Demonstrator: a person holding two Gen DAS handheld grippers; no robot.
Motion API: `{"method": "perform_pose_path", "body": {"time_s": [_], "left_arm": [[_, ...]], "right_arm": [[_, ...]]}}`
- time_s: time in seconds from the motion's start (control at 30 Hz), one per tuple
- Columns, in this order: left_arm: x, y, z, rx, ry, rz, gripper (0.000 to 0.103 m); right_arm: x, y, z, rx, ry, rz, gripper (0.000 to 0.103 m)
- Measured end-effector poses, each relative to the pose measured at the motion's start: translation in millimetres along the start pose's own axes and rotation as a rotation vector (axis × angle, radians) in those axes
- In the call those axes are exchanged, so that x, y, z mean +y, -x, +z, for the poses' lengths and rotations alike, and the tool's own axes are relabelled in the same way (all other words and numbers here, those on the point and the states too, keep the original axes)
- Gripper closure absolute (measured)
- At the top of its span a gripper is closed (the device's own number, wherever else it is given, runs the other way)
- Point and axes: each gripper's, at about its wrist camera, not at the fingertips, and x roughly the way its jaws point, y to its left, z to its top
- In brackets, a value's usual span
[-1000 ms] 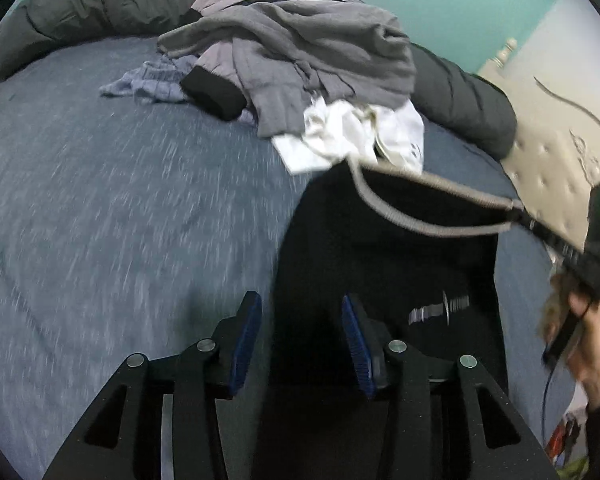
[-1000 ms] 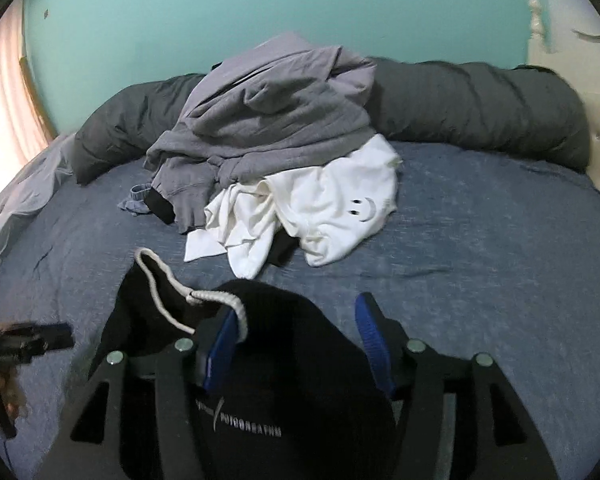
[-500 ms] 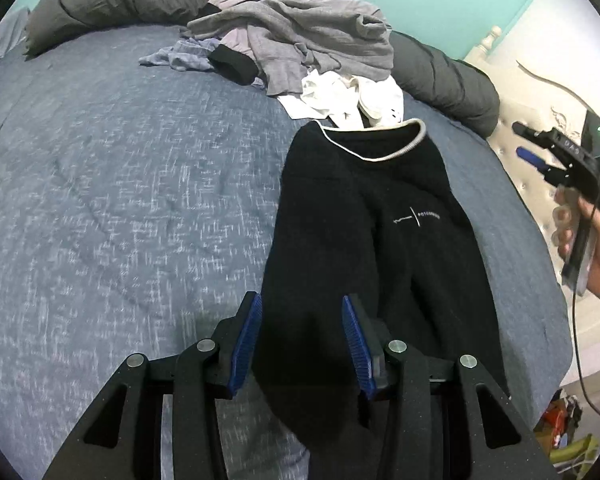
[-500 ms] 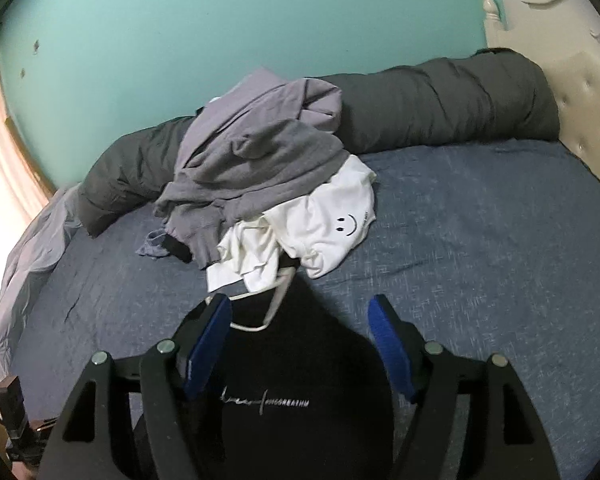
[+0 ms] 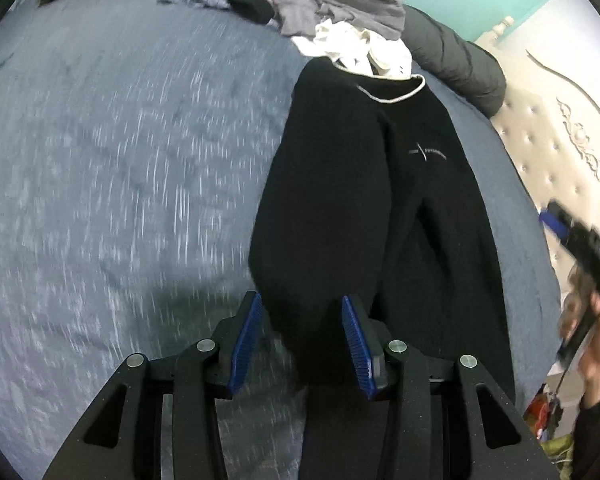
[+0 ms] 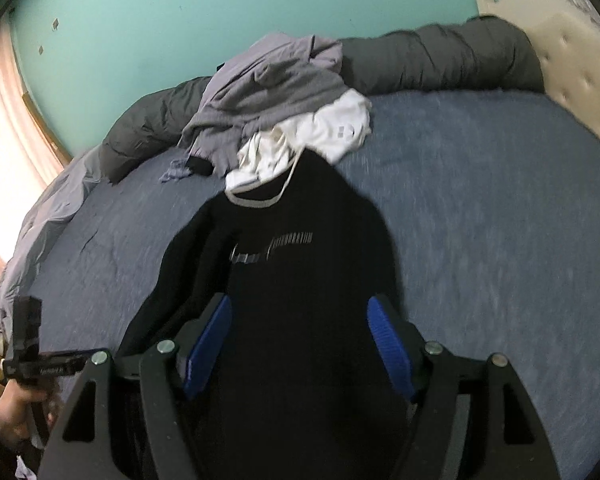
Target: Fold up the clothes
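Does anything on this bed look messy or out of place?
Yes. Past the black sweater spread on the bed, a heap of grey and white clothes lies crumpled against the rolled dark duvet, unfolded.

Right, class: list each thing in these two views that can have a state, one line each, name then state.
black sweatshirt: spread flat on the bed, front up
grey hoodie: crumpled on the pile
white T-shirt: crumpled under the hoodie
left tongs: open over the sweatshirt's hem
right tongs: open above the sweatshirt
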Motion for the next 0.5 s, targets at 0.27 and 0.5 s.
{"method": "perform_pose_path", "body": {"time_s": [0.27,0.5], "left_arm": [[1,-2,-41,0.033,0.047,-0.009,0.051],[-8,5,-71,0.069,0.026,-0.007,0.051]], "right_arm": [[-9,13,-48,-0.048,-0.104,0.057,0.031],[-20,16,-67,-0.045,-0.101,0.06,0.031]]}}
